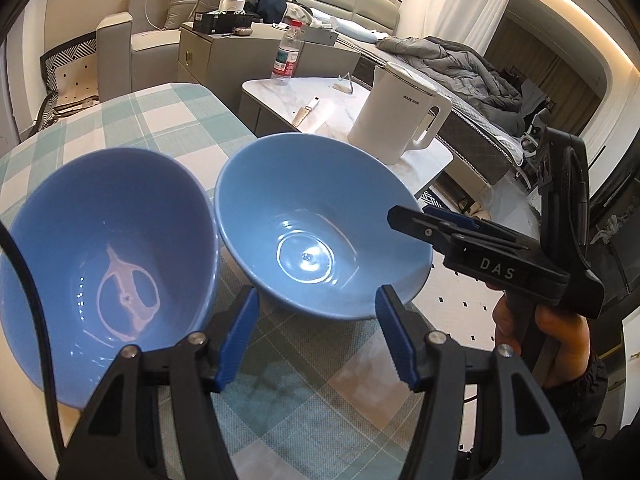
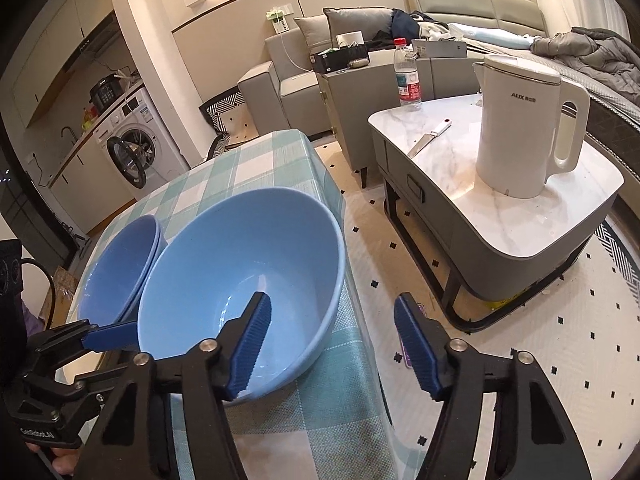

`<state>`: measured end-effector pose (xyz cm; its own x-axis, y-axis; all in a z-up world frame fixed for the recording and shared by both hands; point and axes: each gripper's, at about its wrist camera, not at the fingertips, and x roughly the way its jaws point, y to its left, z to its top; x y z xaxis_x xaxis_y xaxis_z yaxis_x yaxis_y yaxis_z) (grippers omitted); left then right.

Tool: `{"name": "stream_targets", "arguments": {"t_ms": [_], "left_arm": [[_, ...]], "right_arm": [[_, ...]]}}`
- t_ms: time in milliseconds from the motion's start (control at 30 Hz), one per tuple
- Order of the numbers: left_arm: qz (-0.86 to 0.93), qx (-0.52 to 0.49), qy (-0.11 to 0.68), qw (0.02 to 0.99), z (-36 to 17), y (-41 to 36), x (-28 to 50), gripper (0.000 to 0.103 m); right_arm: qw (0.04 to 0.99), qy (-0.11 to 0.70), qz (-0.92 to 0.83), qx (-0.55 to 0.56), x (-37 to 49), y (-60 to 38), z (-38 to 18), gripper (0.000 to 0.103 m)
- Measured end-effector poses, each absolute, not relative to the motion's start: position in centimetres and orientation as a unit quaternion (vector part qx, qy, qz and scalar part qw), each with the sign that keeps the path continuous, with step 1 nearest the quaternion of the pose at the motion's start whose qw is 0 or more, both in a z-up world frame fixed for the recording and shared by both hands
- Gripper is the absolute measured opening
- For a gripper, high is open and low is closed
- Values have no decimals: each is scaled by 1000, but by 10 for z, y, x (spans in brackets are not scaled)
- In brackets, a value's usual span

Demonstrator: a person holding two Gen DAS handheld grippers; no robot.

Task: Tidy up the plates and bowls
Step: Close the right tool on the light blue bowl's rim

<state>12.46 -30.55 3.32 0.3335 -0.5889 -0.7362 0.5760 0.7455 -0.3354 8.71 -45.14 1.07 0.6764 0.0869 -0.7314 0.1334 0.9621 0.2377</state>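
On the checked bench (image 2: 280,160), two blue bowls already sit nested at the left (image 2: 124,256), while the single blue bowl (image 2: 240,280) beside them near the bench's edge still waits to be stacked; no plates show. The white kettle (image 2: 524,128) on the marble side table (image 2: 592,184) stands well apart, blocking nothing. Left tongs (image 1: 318,332) hang part open and empty before the bowls; right tongs (image 2: 332,344) straddle the single bowl's rim, one pad inside, not visibly pinching it.

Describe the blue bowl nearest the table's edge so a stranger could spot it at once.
Start at the green-and-white checked tablecloth. Two blue bowl groups sit on it; take the single wide blue bowl by the edge facing the marble-topped coffee table. Unlike the stacked blue bowls beside it, it stands alone.
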Motion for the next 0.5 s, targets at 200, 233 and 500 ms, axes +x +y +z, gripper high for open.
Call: {"name": "stream_targets", "arguments": {"t_ms": [200, 233, 500], "left_arm": [[-354, -7, 454, 817, 31, -309, 128, 60], [-353, -5, 454, 818, 31, -309, 128, 60], [-353, -9, 454, 818, 32, -311, 130, 60]], "right_arm": [[904, 406, -5, 136, 96, -451, 5, 55], [904, 406, -4, 136, 96, -451, 5, 54], [906, 403, -3, 132, 103, -450, 3, 43]]}}
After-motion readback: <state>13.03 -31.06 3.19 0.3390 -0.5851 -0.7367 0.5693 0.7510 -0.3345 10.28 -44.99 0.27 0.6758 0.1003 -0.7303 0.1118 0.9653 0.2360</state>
